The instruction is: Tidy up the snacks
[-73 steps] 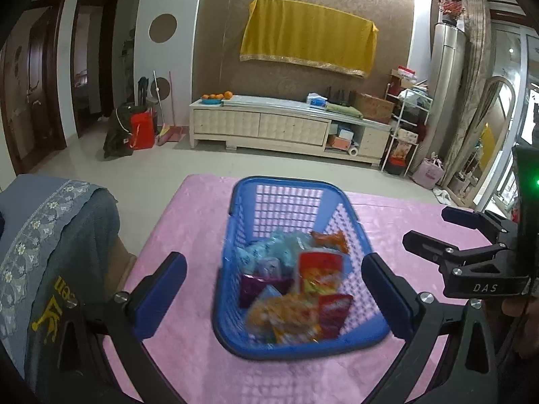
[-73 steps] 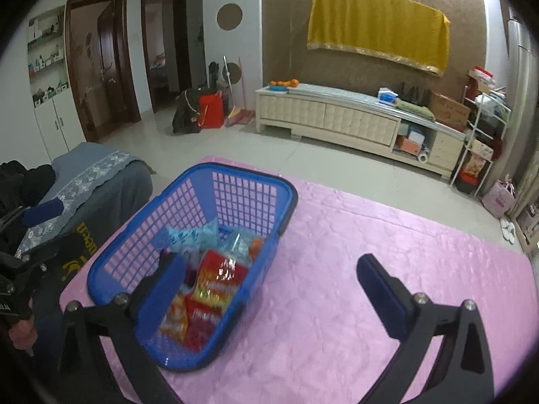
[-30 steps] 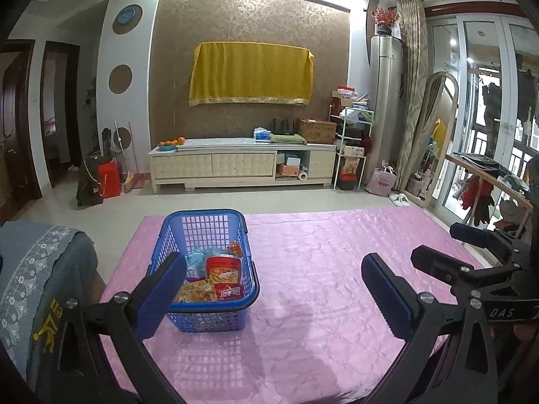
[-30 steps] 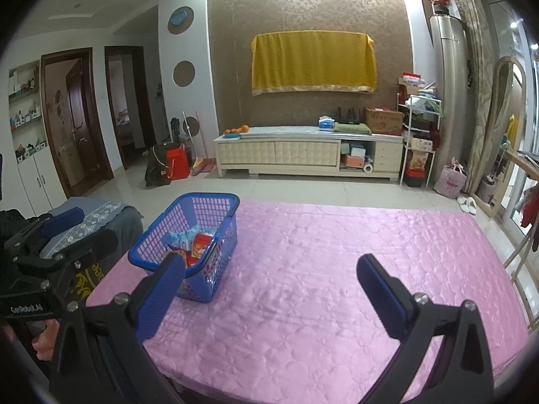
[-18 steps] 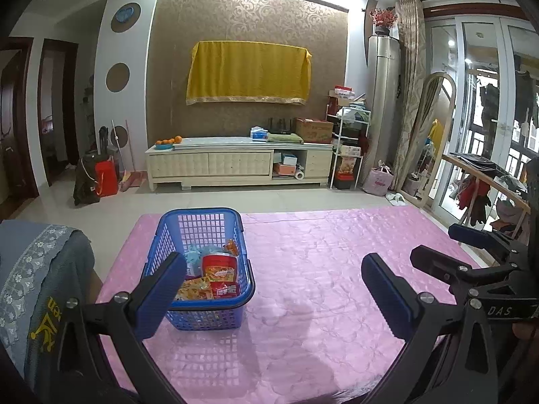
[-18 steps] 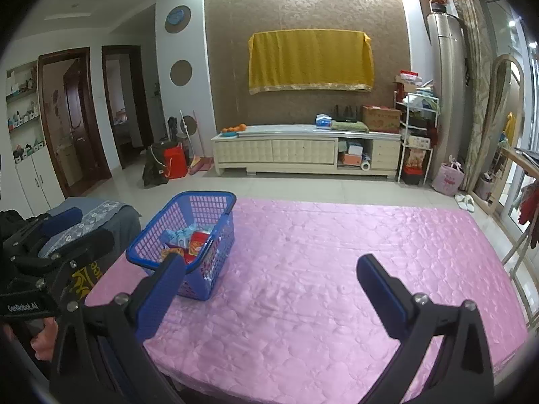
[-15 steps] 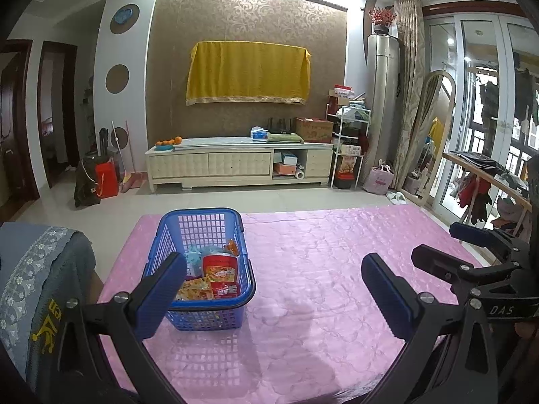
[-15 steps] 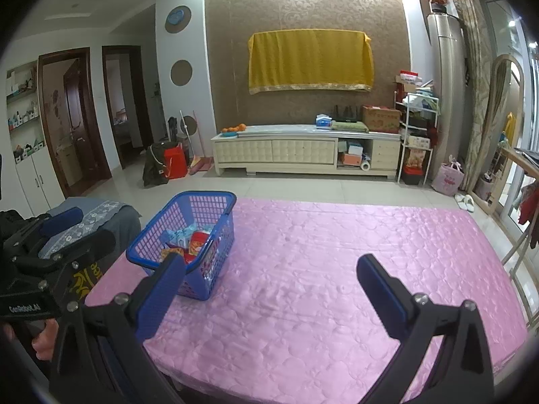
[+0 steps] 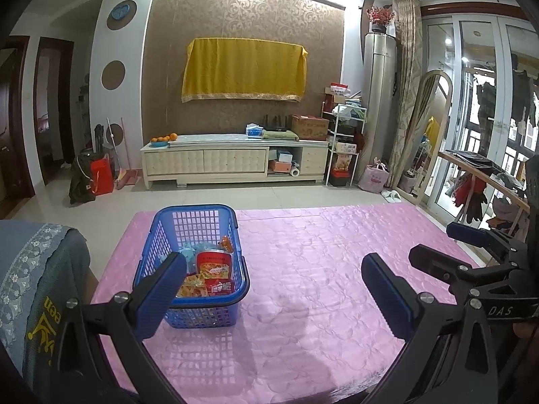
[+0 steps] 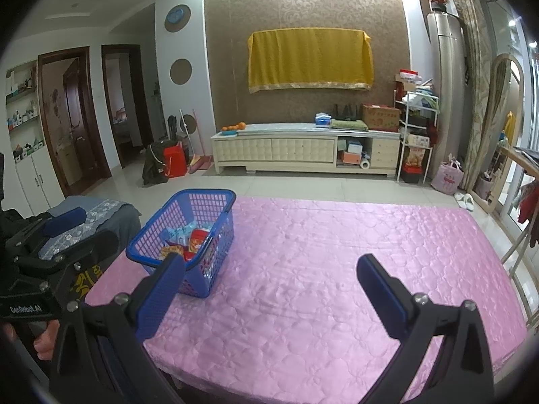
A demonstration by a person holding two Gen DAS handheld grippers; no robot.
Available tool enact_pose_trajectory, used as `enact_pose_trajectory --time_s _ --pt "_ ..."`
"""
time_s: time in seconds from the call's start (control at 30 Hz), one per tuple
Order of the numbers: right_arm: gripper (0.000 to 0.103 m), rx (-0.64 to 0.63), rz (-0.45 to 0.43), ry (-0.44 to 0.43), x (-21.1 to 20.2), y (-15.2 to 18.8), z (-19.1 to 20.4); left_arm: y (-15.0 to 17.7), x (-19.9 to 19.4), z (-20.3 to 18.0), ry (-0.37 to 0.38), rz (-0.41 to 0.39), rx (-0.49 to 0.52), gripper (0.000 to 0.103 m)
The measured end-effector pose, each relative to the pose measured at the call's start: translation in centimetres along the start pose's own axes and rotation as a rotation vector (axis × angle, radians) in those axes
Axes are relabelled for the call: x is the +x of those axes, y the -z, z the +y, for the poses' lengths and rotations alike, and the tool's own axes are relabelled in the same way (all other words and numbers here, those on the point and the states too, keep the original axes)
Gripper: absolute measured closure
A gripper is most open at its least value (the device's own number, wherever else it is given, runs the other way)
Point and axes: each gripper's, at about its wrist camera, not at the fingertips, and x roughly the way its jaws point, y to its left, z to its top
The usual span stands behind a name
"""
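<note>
Scene: living room, worktop [image 9: 323, 269] under a pink quilted cover.
Basket: blue plastic basket [image 9: 193, 262] stands upright on the worktop's left part, near the left edge; mesh walls, handle folded down on the rim.
Snacks: snack packets [image 9: 210, 274] piled inside the basket, red, orange and pale blue wrappers; count unclear, probably a handful, since the mesh and one tong hide part.
Left tongs: left tongs [image 9: 273, 289] spread wide apart, holding nothing, raised above the near edge of the worktop; the left blue pad overlaps the basket's near corner in its own view, not touching it.
Right tongs: right tongs [image 10: 269, 289] also wide apart and empty, over the near middle of the worktop; basket lies ahead to their left, well apart.
Hand: part of a hand [image 10: 45, 340] shows under the left tool in the right view.
Beside worktop: grey embroidered cloth [image 9: 33, 269] at left, just beside the basket end.
Background: cream cabinet [image 9: 235, 163] against the far wall, yellow cloth [image 9: 244, 69] hung above.
</note>
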Motion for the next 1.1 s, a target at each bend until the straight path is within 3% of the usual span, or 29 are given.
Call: enact_pose_trajectory --time_s 1.1 --pt "0.000 0.006 0.001 -0.005 -0.21 -0.07 -0.02 0.02 -0.32 -0.29 0.006 -0.002 0.004 0.000"
